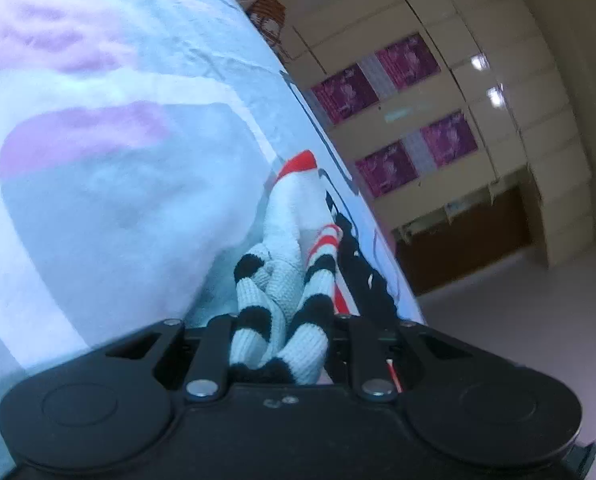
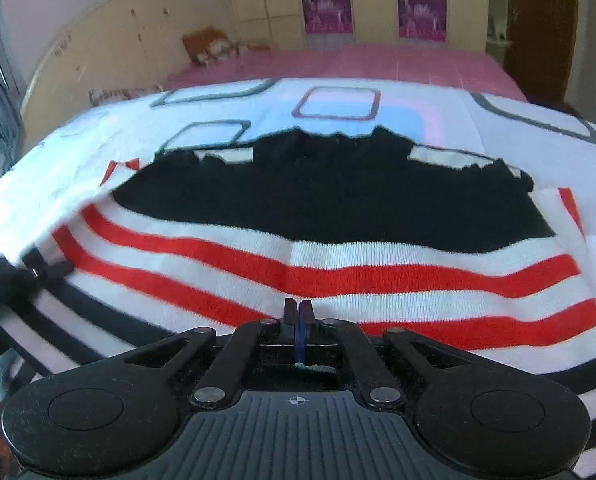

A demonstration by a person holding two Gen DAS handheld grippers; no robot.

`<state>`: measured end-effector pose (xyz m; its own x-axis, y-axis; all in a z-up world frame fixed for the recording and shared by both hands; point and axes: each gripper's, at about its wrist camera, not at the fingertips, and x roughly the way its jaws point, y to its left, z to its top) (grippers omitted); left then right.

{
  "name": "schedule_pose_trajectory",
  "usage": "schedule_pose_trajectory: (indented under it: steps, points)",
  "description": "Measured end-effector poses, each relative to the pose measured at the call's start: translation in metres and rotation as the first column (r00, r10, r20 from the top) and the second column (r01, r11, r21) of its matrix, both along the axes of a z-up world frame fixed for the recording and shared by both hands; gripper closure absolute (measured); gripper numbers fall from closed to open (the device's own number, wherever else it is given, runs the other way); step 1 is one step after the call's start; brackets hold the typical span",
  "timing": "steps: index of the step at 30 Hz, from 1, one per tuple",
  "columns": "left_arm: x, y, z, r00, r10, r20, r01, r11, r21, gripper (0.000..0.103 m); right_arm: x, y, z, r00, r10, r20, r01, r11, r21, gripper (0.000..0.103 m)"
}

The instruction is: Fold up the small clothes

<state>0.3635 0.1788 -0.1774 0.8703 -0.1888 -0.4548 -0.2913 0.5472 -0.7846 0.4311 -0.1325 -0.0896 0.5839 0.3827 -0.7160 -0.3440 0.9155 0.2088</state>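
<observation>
Two grippers I am steering: the left gripper [image 1: 279, 344] is clamping a bunched edge of the striped sweater [image 2: 338, 256], while the right gripper [image 2: 298, 314], jaws together on nothing, is hovering at the near hem. Beyond both, the sweater is lying flat on the bedspread [image 2: 97, 136], stripes running crosswise.

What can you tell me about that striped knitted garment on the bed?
The striped knitted garment looks like a small ribbed sweater: a wide black panel at the far side, then red and white bands, then black and white stripes near its closest edge. It lies spread fairly flat on a white bedcover printed with rounded squares. The left tongs have a bunched black-and-white striped fold between them at one edge. The right tongs are closed, their tips right over the red stripes; whether they pinch any fabric cannot be told.
</observation>
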Motion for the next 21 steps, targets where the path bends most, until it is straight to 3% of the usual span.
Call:
schedule_pose_trajectory:
  steps: [15, 21]
  points:
    - [0.001, -0.019, 0.032, 1.000, 0.030, 0.003, -0.030, 0.994, 0.104, 0.085, 0.004, -0.013, -0.004, 1.000, 0.026, -0.008, -0.026, 0.997, 0.067, 0.103]
    - [0.000, -0.050, 0.064, 0.999, 0.031, 0.040, -0.038, 0.982, 0.184, 0.085, 0.015, -0.027, -0.005, 0.996, 0.079, -0.035, -0.074, 0.988, 0.138, 0.103]
